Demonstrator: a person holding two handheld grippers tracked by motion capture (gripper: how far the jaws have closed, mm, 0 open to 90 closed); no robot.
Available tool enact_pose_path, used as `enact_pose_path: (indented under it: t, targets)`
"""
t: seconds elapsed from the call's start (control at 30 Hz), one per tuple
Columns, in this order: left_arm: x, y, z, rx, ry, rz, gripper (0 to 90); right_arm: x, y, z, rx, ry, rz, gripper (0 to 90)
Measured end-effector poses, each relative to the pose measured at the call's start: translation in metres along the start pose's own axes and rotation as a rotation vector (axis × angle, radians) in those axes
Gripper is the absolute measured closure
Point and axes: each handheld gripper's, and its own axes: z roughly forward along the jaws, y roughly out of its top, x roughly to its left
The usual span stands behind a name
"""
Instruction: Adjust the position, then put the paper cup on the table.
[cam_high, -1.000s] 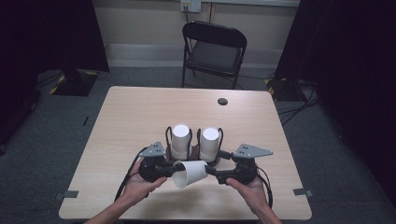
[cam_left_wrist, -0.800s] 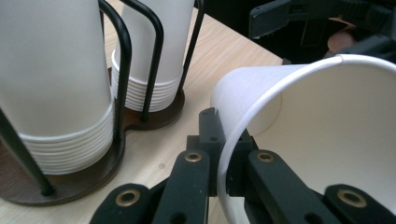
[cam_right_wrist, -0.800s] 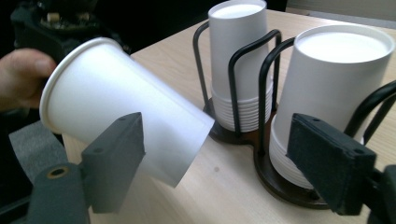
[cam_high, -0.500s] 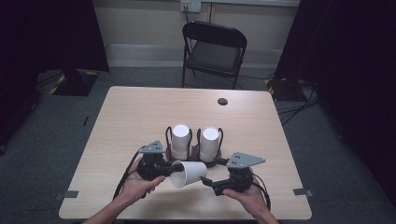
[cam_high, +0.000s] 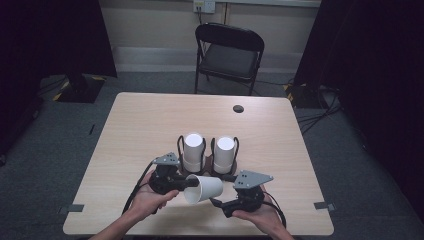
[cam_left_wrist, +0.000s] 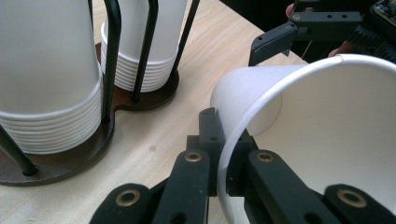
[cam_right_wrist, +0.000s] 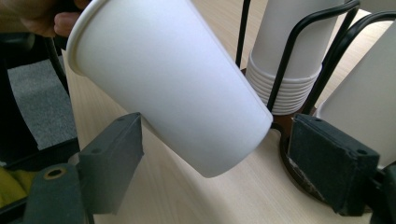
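Observation:
A white paper cup (cam_high: 204, 188) lies tilted on its side just above the table, mouth toward my left gripper (cam_high: 185, 181). In the left gripper view that gripper (cam_left_wrist: 224, 140) is shut on the cup's rim (cam_left_wrist: 243, 116), one jaw inside and one outside. My right gripper (cam_high: 216, 202) sits near the front edge, pointing at the cup's base. Its jaws have just been opening. In the right gripper view they (cam_right_wrist: 219, 158) stand wide apart below the cup (cam_right_wrist: 173, 88), whose base hangs between them untouched.
A black wire holder (cam_high: 179, 145) on a dark wooden base (cam_left_wrist: 70, 163) carries two stacks of upturned white cups (cam_high: 193, 149) (cam_high: 224, 152) just behind the grippers. A small dark disc (cam_high: 238, 108) lies far right. A folding chair (cam_high: 229, 55) stands beyond the table.
My right gripper has drawn back from the cup toward the table's near edge, and its jaws have spread. The left gripper and the cup have stayed put.

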Motion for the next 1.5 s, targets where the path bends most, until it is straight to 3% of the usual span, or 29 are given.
enact_pose_path:
  t: [0.4, 0.53, 0.7, 0.8, 1.2, 1.4, 1.5]
  targets:
    - [0.0, -0.001, 0.001, 0.03, -0.021, -0.001, 89.0, 0.009, 0.001, 0.014, 0.055, 0.007, -0.074, 15.0]
    - [0.0, -0.002, 0.0, 0.04, -0.028, -0.003, 89.1, 0.01, 0.001, 0.018, 0.08, 0.019, -0.075, 14.5]
    - [0.001, -0.002, 0.002, 0.048, -0.04, -0.008, 89.1, 0.013, 0.001, 0.022, 0.082, 0.017, -0.102, 13.9]
    - [0.002, -0.002, 0.003, 0.057, -0.053, -0.017, 89.1, 0.013, 0.001, 0.024, 0.085, 0.018, -0.095, 13.1]
    - [-0.001, -0.002, 0.004, 0.081, -0.052, -0.034, 89.1, 0.021, 0.003, 0.03, 0.092, -0.002, -0.13, 12.6]
    - [-0.001, -0.003, 0.011, 0.113, -0.06, -0.031, 89.0, 0.026, 0.007, 0.035, 0.094, 0.017, -0.192, 14.8]
    - [-0.002, -0.003, 0.012, 0.116, -0.064, -0.028, 89.0, 0.029, 0.009, 0.038, 0.09, 0.026, -0.2, 14.6]
